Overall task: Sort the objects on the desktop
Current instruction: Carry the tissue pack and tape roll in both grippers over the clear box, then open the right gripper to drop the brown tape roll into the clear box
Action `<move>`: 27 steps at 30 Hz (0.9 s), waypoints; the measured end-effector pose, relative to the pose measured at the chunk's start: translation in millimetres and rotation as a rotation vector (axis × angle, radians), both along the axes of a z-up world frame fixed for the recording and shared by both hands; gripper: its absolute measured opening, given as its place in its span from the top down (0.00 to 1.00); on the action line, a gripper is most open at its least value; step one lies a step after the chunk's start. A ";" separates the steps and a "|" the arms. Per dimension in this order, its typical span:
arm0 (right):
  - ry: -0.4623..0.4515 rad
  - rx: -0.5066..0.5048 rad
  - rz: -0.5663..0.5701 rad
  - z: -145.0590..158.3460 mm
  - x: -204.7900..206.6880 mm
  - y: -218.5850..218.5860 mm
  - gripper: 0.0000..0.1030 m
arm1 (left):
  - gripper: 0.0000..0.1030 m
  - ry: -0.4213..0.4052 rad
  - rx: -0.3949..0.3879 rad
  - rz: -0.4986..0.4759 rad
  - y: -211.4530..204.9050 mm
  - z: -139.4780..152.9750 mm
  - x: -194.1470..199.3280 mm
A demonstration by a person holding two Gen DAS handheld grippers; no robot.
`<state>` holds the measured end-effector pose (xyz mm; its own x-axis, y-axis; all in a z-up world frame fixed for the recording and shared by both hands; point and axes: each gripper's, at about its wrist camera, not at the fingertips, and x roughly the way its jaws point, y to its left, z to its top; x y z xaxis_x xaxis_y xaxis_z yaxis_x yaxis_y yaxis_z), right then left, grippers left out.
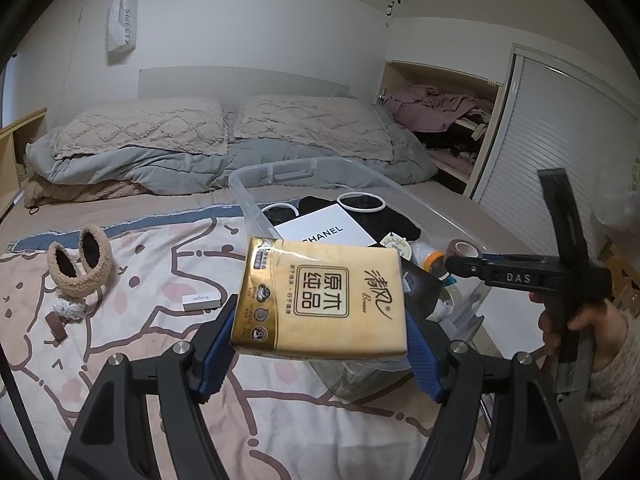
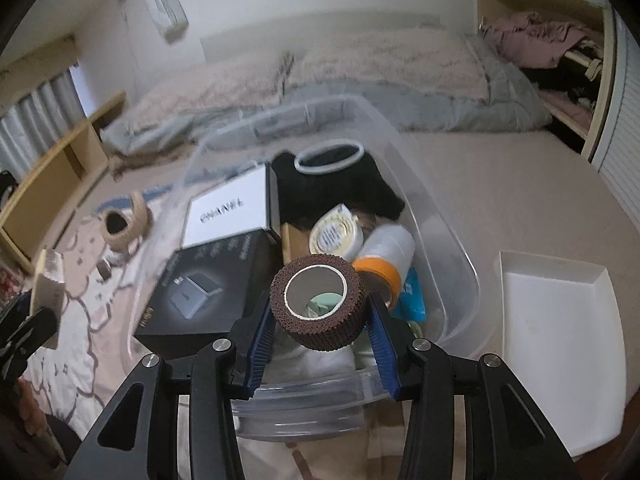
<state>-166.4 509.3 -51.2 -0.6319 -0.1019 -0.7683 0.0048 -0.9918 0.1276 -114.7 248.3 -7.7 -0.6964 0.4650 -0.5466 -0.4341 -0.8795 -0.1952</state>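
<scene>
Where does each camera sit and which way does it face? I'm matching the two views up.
Left wrist: on the left hand-held gripper, facing across the bed; it clamps a tissue pack, and the right hand shows.
Right wrist: on the right hand-held gripper, tilted down over the clear storage bin; it clamps a brown tape roll.
Shared: bin, white Chanel box, tape roll, pillows.

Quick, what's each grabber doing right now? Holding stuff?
Left gripper: closed on the gold tissue pack.
Right gripper: closed on the brown tape roll, above the clear bin.
</scene>
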 end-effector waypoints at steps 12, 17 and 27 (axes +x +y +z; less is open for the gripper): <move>-0.120 0.021 0.013 -3.4 -9.8 1.6 0.47 | 0.28 -0.020 0.004 0.002 -0.5 -2.5 -7.4; -0.129 0.075 0.042 -0.8 -9.3 -9.0 0.32 | 0.28 -0.021 -0.003 0.001 2.1 -2.7 -8.9; -0.085 0.071 0.056 9.9 11.6 -5.4 0.32 | 0.28 -0.016 -0.015 -0.025 18.0 4.1 -21.8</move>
<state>-154.8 503.9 -41.3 -0.5591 -0.0788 -0.8253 0.0527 -0.9968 0.0594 -136.5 266.4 -3.7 -0.6759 0.4738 -0.5645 -0.4531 -0.8712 -0.1888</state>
